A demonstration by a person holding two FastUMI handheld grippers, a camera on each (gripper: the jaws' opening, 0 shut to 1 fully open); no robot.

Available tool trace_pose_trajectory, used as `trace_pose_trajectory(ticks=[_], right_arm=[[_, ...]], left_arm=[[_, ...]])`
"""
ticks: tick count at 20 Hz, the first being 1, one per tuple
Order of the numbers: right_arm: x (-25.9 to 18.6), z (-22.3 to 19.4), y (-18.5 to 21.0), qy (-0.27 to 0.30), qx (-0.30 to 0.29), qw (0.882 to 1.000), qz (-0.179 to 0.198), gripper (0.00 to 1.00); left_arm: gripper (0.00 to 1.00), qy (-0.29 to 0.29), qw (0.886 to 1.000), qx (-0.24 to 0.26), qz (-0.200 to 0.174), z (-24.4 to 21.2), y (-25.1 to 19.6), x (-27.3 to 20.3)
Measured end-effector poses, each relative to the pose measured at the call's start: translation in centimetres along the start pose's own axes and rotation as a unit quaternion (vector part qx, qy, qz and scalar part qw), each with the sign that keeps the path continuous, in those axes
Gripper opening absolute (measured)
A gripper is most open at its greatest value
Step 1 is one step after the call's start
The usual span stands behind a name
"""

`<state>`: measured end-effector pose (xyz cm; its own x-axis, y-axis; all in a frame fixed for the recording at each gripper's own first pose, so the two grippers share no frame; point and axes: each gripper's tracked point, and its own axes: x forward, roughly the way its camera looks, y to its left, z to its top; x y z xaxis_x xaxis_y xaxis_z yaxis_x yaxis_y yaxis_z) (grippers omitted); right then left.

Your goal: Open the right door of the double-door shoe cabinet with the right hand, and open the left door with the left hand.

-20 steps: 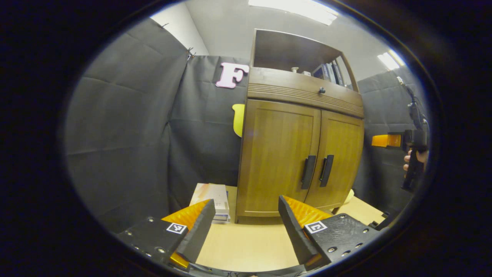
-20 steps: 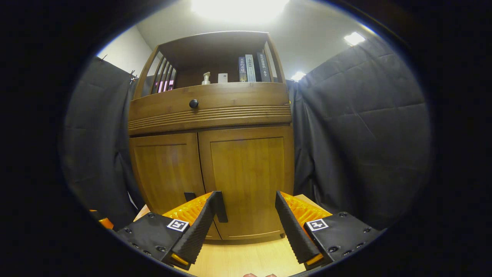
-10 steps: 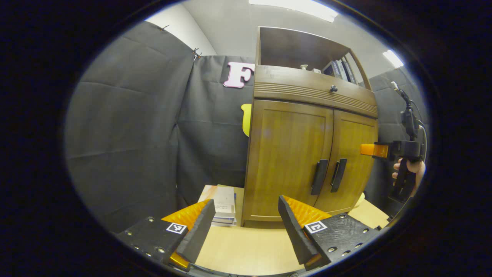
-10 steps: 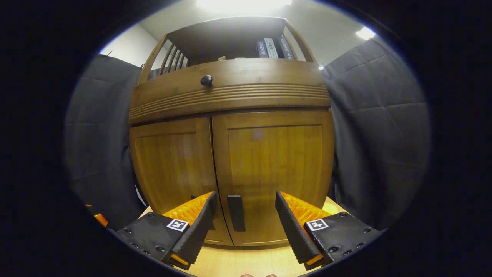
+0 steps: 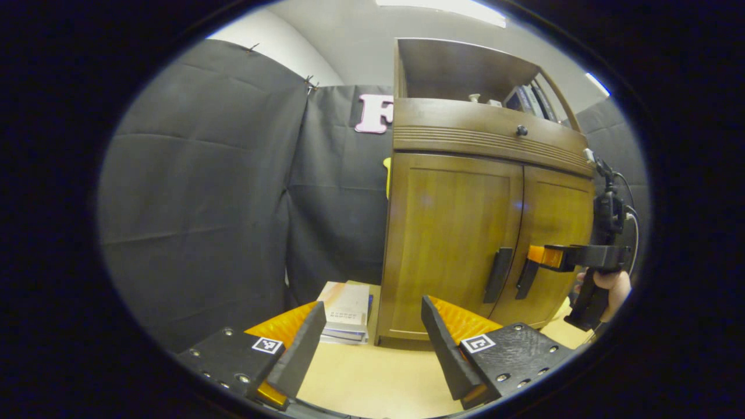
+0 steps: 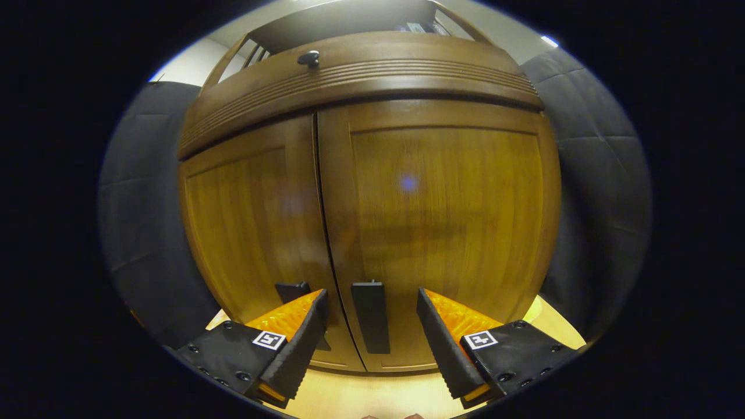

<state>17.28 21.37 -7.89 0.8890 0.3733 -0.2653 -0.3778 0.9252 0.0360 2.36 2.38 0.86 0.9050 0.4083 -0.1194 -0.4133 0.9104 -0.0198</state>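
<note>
Facing the right handle (image 6: pixel 371 317), upright and straight ahead between my spread right claw (image 6: pixel 372 334) fingers, not yet pinched; left claw (image 5: pixel 372 337), also spread, sits well left of it.

Wooden shoe cabinet (image 6: pixel 407 192) stands upright on tabletop, both doors shut; right door's dark vertical handle (image 6: pixel 371 317) beside left door's handle (image 5: pixel 499 274) at centre seam.

On the shoe cabinet (image 6: pixel 372 192), the left door handle (image 6: pixel 294 289) is partly hidden behind the right gripper's (image 6: pixel 369 326) finger; the shelf items (image 5: pixel 527 99) are too small to identify.
</note>
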Motion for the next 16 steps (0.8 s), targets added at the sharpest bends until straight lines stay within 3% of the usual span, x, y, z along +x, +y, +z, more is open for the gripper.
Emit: trace_pose_trajectory(ticks=[6,12,16], right_arm=[[2.4,-1.6,0.2,0.024,-0.013,1.0,0.002,0.95],[3.7,-2.1,0.2,0.034,-0.04,0.999,0.013,0.37],[3.0,-2.1,0.2,0.057,-0.014,0.998,0.019,0.38]], left_arm=[[0.94,0.011,0.999,0.012,0.03,0.0,-0.3,0.5],[0.95,0.018,0.999,0.015,0.048,0.1,0.0,-0.2],[0.95,0.017,0.999,0.017,0.038,0.1,-0.2,-0.1]])
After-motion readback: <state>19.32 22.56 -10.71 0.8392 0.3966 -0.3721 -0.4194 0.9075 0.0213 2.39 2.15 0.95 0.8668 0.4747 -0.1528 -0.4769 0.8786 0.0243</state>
